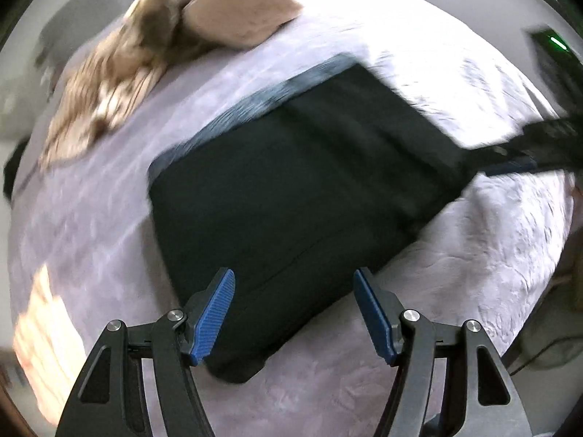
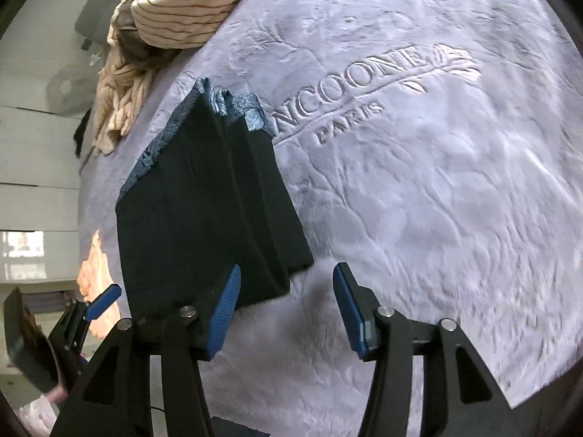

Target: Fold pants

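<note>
Dark folded pants (image 1: 291, 182) lie flat on a lilac blanket (image 1: 455, 255), with their blue-grey waistband at the far edge. My left gripper (image 1: 293, 276) hovers open over the near end of the pants, nothing pressed between its pads. In the right wrist view the pants (image 2: 204, 200) stretch away to the upper left. My right gripper (image 2: 288, 269) is open by their near right corner; its left pad overlaps the edge and its right pad is over bare blanket (image 2: 400, 182). The right gripper (image 1: 510, 156) also reaches in from the right edge of the left wrist view.
A crumpled beige striped cloth (image 2: 182, 11) is heaped at the far left of the bed, blurred in the left wrist view (image 1: 145, 54). The bed's left edge drops to a pale floor (image 2: 36, 182). The blanket bears embossed lettering (image 2: 349, 83) right of the pants.
</note>
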Motion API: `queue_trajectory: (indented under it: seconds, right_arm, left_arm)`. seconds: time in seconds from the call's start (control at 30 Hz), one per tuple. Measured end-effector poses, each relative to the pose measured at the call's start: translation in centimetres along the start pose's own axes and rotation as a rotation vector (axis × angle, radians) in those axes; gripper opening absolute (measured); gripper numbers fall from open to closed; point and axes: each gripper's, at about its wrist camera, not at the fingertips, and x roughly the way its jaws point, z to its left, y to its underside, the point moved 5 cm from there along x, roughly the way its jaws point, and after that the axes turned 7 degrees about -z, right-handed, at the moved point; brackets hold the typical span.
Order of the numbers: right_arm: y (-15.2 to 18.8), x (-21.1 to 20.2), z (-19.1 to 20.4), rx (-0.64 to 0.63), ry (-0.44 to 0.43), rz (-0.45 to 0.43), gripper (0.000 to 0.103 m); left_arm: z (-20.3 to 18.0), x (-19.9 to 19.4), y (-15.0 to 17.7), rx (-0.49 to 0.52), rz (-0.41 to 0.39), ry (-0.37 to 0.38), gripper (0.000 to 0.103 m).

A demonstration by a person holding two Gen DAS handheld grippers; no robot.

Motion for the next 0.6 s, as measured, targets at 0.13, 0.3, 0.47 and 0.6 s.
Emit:
queue_trajectory:
  seconds: [0.13,0.3,0.47,0.6]
  right_arm:
    - [1.3,-1.1,1.0,-0.034,0.078,-0.023,0.062]
    - [2.4,-2.6,2.2,-0.043,0.092,-0.049,0.066]
    - [2.9,-2.6,4.7,-0.089,0.086,-0.046,0.073]
    - [3.3,-2.3,6.6,-0.151,0.082,-0.043,0.080]
  left_arm:
    - [2.2,0.3,0.5,-0.076,0.035,-0.022,0.081]
    - [3.6,-0.1,0.2,-0.122,0.018,-0.037,0.090]
    - [4.3,0.3,0.7,-0.171,0.058,-0.019,0.090]
    - [4.7,0.3,1.0,-0.207,0.074,0.039,0.090]
